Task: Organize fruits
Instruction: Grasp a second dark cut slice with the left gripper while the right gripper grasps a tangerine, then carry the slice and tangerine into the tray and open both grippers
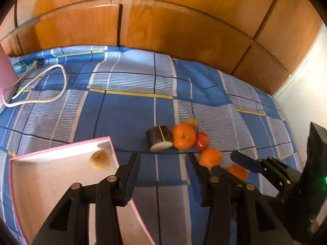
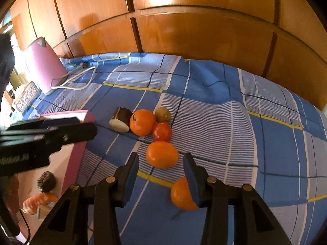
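On the blue checked bedsheet lie a cut eggplant piece, three oranges, a red tomato and a brownish fruit. A pink-rimmed white tray holds a tan round fruit. My left gripper is open and empty, between tray and fruit pile. My right gripper is open, just behind the middle orange, its right finger beside the nearest orange.
A pink kettle with a white cord stands at the far left. A wooden wardrobe rises behind the bed. In the right wrist view the tray also holds a dark spiky fruit and an orange-white item.
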Demonstrator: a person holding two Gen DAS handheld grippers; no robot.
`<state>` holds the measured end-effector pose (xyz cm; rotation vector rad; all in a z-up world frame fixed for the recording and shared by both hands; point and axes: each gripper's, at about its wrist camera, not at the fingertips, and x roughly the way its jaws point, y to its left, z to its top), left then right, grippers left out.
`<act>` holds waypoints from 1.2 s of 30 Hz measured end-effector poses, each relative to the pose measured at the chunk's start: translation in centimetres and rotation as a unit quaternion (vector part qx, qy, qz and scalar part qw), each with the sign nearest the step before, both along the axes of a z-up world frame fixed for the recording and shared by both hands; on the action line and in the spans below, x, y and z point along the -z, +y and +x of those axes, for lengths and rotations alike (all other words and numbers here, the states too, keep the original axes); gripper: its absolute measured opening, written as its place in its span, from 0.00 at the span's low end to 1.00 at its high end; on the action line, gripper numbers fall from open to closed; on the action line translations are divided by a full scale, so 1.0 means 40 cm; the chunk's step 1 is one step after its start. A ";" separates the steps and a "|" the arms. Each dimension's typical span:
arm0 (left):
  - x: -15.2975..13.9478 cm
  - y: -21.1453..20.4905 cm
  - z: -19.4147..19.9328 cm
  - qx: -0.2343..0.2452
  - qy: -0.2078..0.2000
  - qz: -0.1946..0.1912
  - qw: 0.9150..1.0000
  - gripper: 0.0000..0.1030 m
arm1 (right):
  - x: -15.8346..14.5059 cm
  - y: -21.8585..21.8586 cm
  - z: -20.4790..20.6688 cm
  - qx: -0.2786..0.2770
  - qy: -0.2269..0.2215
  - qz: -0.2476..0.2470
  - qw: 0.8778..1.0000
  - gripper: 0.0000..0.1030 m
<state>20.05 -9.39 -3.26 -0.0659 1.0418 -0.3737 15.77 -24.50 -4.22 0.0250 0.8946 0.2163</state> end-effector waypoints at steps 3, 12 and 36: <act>0.017 -0.002 0.031 -0.006 0.011 -0.011 1.000 0.58 | 0.013 0.002 0.012 -0.004 0.004 -0.007 1.000 0.44; 0.072 -0.025 0.089 0.043 0.025 -0.003 0.999 0.57 | 0.043 0.002 0.026 -0.021 0.016 0.000 1.000 0.39; 0.034 0.006 0.009 0.037 0.003 -0.032 0.999 0.35 | -0.039 -0.105 -0.035 0.039 -0.030 0.040 0.998 0.38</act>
